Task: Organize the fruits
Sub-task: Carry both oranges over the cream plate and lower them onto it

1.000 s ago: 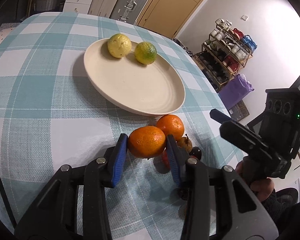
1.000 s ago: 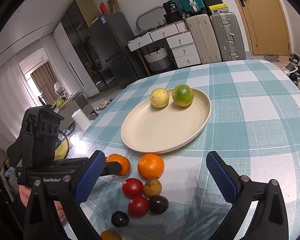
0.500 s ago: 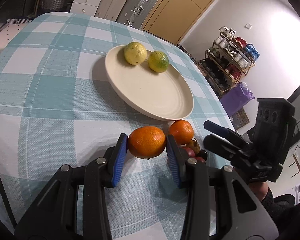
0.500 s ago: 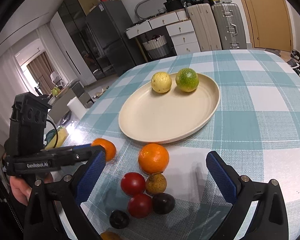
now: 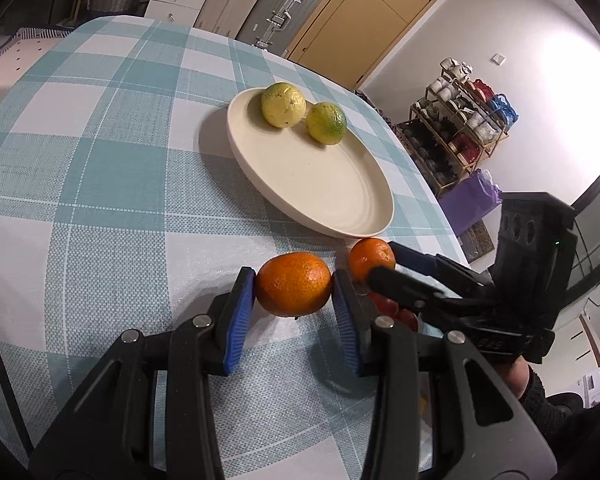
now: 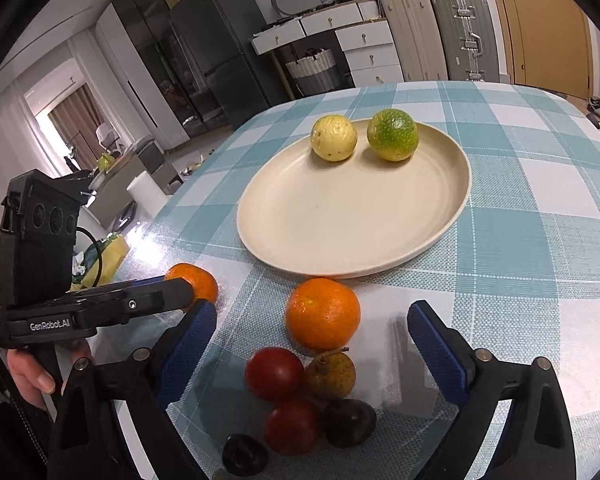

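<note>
My left gripper [image 5: 294, 286] is shut on an orange [image 5: 293, 289], held just above the checked tablecloth in front of the cream plate [image 5: 332, 196]. On the plate's far side sit a yellow fruit [image 5: 283, 104] and a green-yellow fruit [image 5: 326, 123]. A second orange [image 6: 322, 313] lies on the cloth near the plate's rim. My right gripper [image 6: 312, 332] is closing around that orange, and its blue pads stand apart from it on both sides. In the right wrist view the left gripper [image 6: 188, 280] holds its orange [image 6: 194, 281] at the left.
A cluster of small fruits lies close to me: two red ones [image 6: 274, 373], a brownish pear [image 6: 330, 375] and two dark plums [image 6: 350, 422]. The table edge [image 6: 140, 240] runs along the left. Suitcases [image 6: 460, 36] and drawers stand beyond the table.
My right gripper has moved forward and down over the loose orange and its jaws have narrowed. The left gripper has carried its orange left, away from the fruit cluster.
</note>
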`<action>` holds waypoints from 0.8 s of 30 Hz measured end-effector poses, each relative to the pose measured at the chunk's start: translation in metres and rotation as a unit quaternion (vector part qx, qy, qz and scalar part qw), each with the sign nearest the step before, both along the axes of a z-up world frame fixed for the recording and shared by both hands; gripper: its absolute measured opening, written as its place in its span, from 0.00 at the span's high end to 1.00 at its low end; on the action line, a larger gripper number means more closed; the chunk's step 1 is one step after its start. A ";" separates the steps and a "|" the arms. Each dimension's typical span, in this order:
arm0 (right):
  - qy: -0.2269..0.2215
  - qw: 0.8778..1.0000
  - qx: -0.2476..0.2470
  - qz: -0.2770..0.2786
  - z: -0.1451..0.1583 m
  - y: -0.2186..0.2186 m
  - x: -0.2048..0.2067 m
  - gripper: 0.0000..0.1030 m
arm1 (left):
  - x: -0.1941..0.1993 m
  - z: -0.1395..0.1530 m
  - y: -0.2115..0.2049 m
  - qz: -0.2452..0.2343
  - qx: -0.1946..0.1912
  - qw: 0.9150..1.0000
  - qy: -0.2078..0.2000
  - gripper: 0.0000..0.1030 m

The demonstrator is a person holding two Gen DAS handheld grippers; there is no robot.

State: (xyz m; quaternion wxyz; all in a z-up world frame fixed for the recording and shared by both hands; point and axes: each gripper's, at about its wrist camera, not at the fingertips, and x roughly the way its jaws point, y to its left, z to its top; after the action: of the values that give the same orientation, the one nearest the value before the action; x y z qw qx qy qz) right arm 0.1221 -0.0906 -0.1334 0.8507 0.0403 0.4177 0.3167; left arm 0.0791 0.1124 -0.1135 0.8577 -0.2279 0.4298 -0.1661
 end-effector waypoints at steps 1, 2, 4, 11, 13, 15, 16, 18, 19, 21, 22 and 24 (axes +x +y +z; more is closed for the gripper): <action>0.001 1.000 -0.006 0.002 -0.001 0.002 0.000 0.20 | 0.000 0.000 0.001 0.000 -0.001 1.000 0.000 0.65; 0.004 1.000 -0.015 0.003 -0.003 0.005 0.001 0.22 | 0.000 0.000 0.001 -0.001 -0.001 1.000 0.000 0.65; 0.003 1.000 -0.023 0.004 -0.004 0.008 0.001 0.28 | 0.000 -0.001 0.001 -0.001 -0.002 1.000 0.002 0.65; 0.007 1.000 -0.030 -0.005 -0.007 0.006 0.004 0.60 | 0.004 0.000 0.000 -0.001 0.001 1.000 0.002 0.65; 0.007 1.000 -0.022 -0.008 -0.007 0.003 0.004 0.61 | 0.004 0.001 -0.001 -0.001 0.002 1.000 0.002 0.65; 0.005 1.000 -0.015 -0.010 -0.006 -0.001 0.002 0.61 | 0.004 0.002 -0.001 -0.001 0.004 1.000 0.001 0.65; 0.004 1.000 -0.011 -0.010 -0.005 -0.002 0.001 0.61 | 0.005 0.003 -0.001 -0.001 0.005 1.000 0.000 0.65; -0.003 1.000 -0.001 -0.009 0.000 -0.006 -0.001 0.61 | 0.005 0.005 -0.001 0.001 0.007 1.000 -0.002 0.65; -0.007 1.000 0.005 -0.009 0.002 -0.008 -0.003 0.61 | 0.006 0.006 -0.002 0.001 0.008 1.000 -0.001 0.65; -0.011 1.000 0.013 -0.009 0.006 -0.011 -0.005 0.61 | 0.005 0.010 -0.003 0.005 0.013 1.000 -0.005 0.65; -0.015 1.000 0.014 -0.008 0.008 -0.013 -0.006 0.61 | 0.005 0.012 -0.004 0.005 0.014 1.000 -0.008 0.65; -0.023 1.000 0.014 -0.010 0.011 -0.016 -0.010 0.61 | 0.006 0.017 -0.005 0.004 0.018 1.000 -0.011 0.65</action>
State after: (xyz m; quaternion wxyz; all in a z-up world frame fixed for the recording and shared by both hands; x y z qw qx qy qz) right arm 0.1124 -0.1061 -0.1219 0.8627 0.0491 0.3927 0.3149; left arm 0.0853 0.1074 -0.0963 0.8672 -0.2123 0.4223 -0.1570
